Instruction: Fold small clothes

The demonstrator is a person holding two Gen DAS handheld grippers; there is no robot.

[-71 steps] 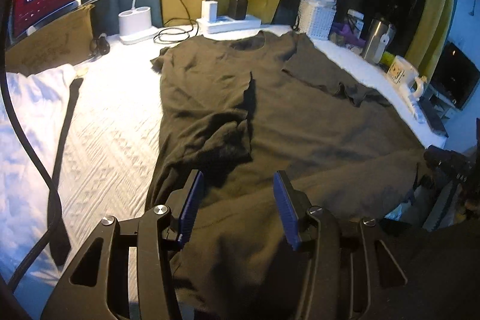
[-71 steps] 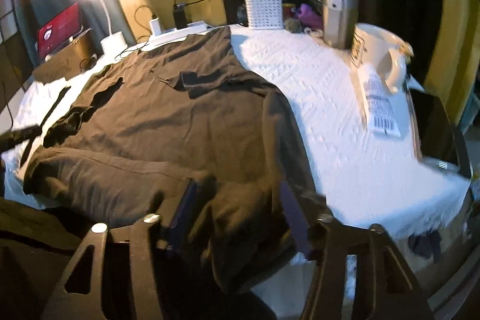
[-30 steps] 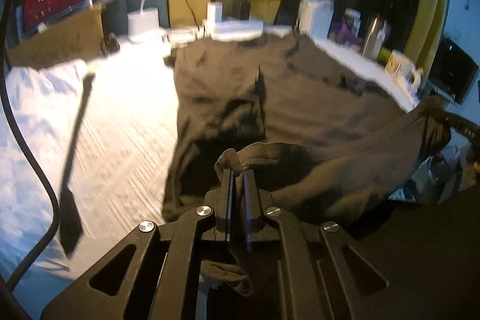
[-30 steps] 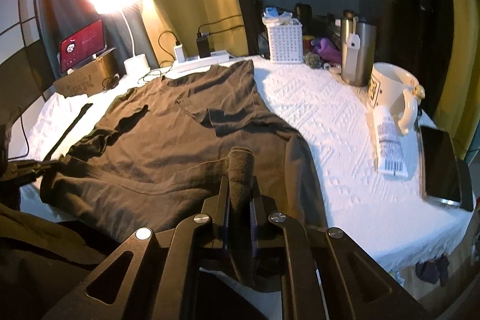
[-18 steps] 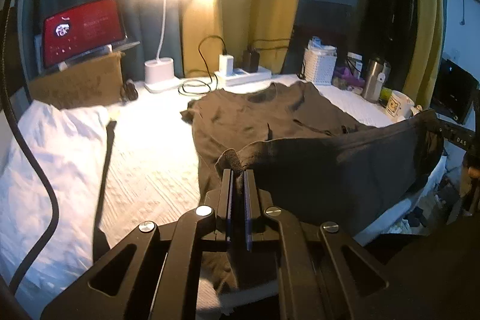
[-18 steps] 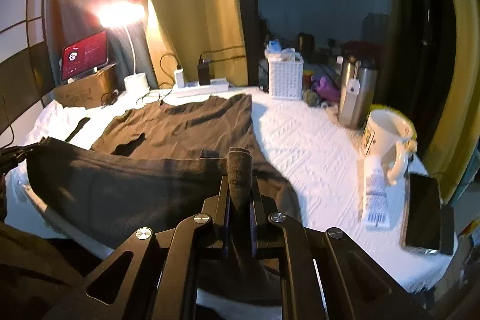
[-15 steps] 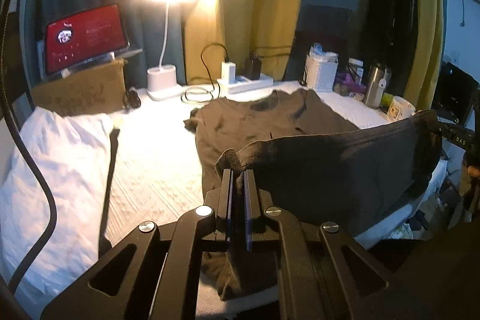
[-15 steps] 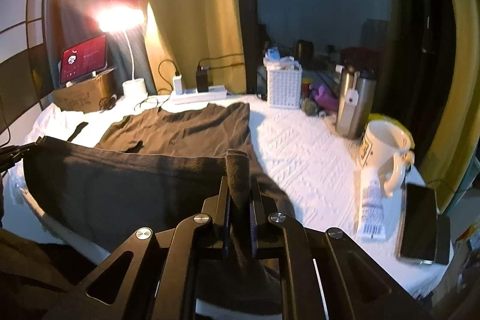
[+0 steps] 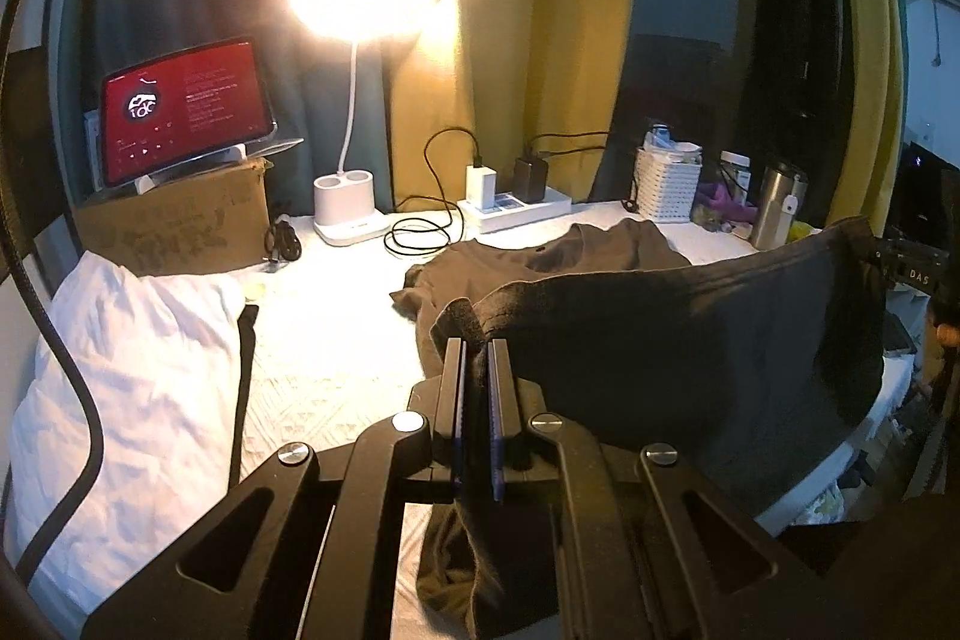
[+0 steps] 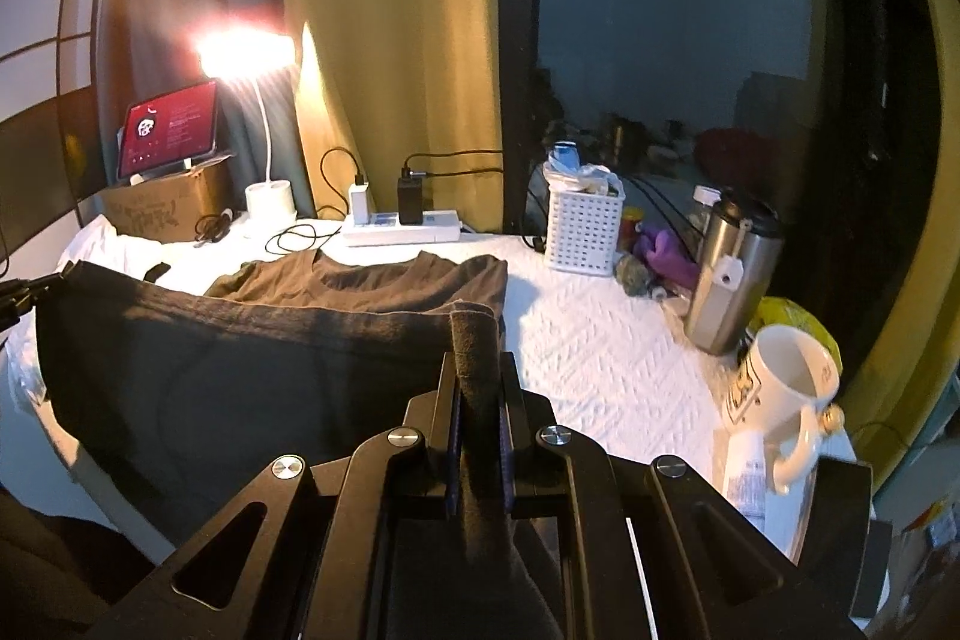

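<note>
T-shirt hem between both raised grippers

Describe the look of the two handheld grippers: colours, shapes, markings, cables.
Left gripper: matte black frame of angled linkage bars with triangular cut-outs, round silver pivot screws, and two flat black fingers lined with blue pads. A thick black cable curves past it on the left. Right gripper: the same black build, with silver screws and blue linings.

Dark olive-brown shirt on a white bedspread with a raised zigzag pattern. Black tongs with blue pads. Yellow curtain; red tablet screen; white lattice basket; steel flask; white mug; white pillow.
</note>
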